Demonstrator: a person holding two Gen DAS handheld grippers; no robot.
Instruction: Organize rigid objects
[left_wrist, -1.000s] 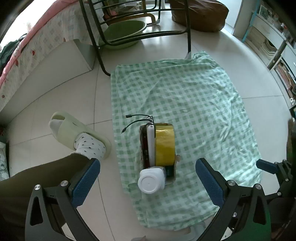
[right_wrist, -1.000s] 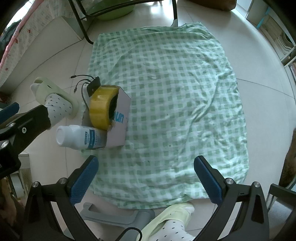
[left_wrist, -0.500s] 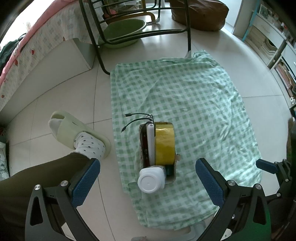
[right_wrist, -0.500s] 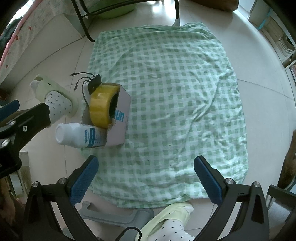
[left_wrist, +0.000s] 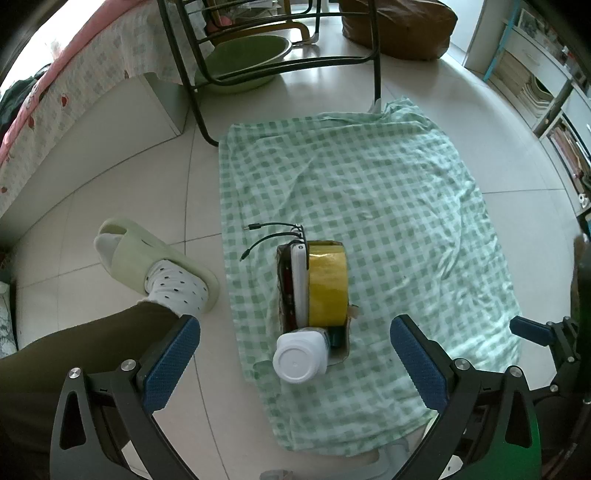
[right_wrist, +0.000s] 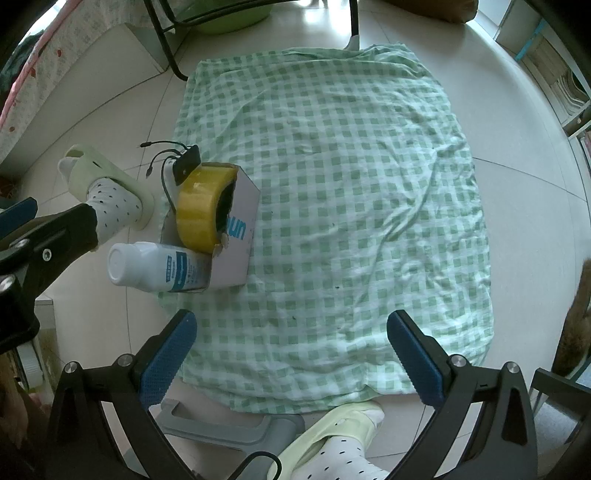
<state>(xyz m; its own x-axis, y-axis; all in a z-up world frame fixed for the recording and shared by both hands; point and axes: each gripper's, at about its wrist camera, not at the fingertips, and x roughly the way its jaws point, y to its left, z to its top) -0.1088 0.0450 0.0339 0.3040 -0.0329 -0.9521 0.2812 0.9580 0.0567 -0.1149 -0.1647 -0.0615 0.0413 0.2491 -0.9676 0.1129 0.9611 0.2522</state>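
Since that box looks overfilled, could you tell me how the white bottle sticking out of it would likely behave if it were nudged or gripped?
The white bottle lies on its side, protruding past the cardboard box edge, so a nudge could probably roll or slide it out. Its smooth round plastic may slip between pads. It looks rigid.

We note a pale tiled floor (left_wrist: 110, 192), a bed (left_wrist: 55, 96) at left, black chair legs (left_wrist: 192, 85), shelving (left_wrist: 546, 85) at right, daylight throughout.

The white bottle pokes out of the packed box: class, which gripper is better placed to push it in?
Probably the left gripper: open, with the white bottle centred between its fingers. For the right gripper, it lies far off to the left.
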